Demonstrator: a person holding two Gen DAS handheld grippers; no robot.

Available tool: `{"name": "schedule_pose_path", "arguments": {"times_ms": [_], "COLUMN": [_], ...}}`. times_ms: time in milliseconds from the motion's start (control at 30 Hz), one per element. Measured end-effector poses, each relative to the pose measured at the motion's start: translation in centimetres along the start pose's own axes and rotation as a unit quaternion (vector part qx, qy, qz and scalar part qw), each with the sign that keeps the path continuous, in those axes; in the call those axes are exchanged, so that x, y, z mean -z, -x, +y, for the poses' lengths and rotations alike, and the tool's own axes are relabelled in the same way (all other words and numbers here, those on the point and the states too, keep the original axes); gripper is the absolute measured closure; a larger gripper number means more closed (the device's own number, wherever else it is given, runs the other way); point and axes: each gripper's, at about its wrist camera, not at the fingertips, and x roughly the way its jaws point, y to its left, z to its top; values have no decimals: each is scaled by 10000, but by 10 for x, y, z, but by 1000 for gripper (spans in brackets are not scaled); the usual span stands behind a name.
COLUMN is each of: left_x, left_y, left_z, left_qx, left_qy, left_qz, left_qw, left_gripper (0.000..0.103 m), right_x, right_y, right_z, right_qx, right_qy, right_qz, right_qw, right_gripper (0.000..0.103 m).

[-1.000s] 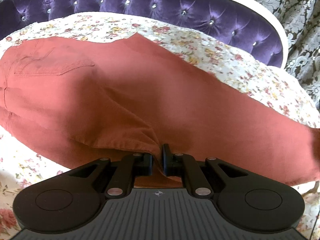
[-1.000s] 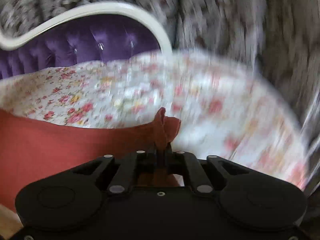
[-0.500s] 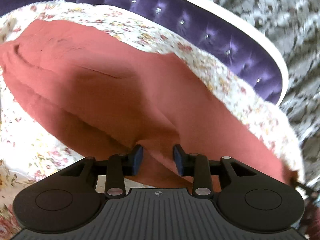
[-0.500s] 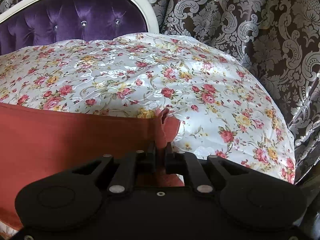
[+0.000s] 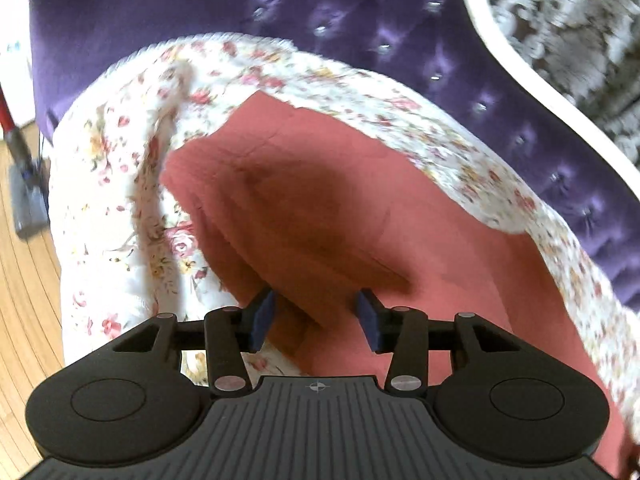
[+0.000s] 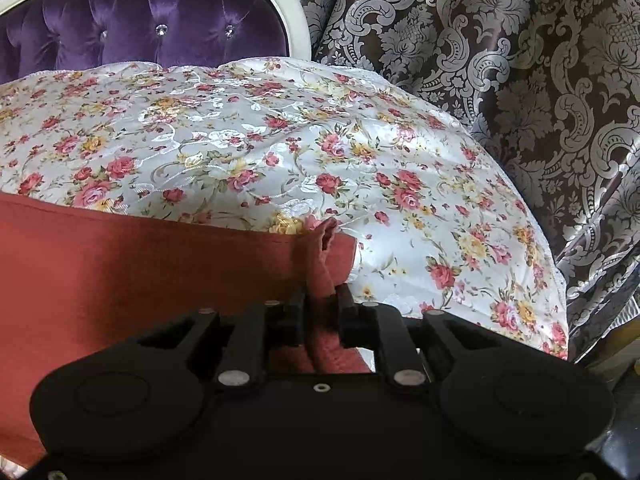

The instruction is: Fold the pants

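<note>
The rust-red pants [image 5: 320, 208] lie spread across a floral bedspread [image 5: 112, 200]. My left gripper [image 5: 316, 300] hovers over a folded edge of them near the bed's left side. Its jaws are opening, and the blue pads [image 5: 262, 320] stand clear of the cloth, which lies loose beneath the gap. In the right wrist view the pants [image 6: 140, 264] stretch to the left. Their hem corner stands bunched up between the fingers of my right gripper [image 6: 322, 300]. Those jaws are opening too, but the cloth still fills the narrow gap and touches both fingers.
A tufted purple headboard [image 6: 140, 32] with a white frame runs behind the bedspread [image 6: 280, 140]. A patterned brown curtain [image 6: 500, 60] hangs to the right. Past the bed's left edge are a wooden floor [image 5: 24, 320] and a red-handled cleaning tool [image 5: 24, 184].
My left gripper let go of the pants, spread its jaws wide and swung left toward the bed's edge, rolling as it went. My right gripper's fingers parted slightly around the hem.
</note>
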Motion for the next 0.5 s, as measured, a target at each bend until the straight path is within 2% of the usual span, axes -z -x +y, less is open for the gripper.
{"name": "schedule_pose_path", "arguments": {"times_ms": [233,300,333,400,433,500], "left_x": [-12,-13,-13,-15,-17,-22], "left_y": [-10,-12,-11,-6,-1,8], "left_z": [7,6,6,6,6,6], "left_qx": [117,85,8,-44,-86,-346], "left_qy": [329,347,297,129,-2,-410], "left_qz": [-39,-80,-87,-107,-148,-271], "left_qw": [9994,9993,9995,9998,9999,9982], "left_gripper": [60,73,85,90,98,98], "right_x": [0,0,0,1,1,0], "right_y": [0,0,0,0,0,-1], "right_z": [0,0,1,3,3,3], "right_qx": [9,23,40,64,68,61], "right_qy": [-34,-16,4,48,57,58], "right_qz": [14,3,-5,-17,-19,-9], "right_qw": [10000,10000,10000,10000,10000,10000], "right_gripper": [80,80,80,79,79,79]}}
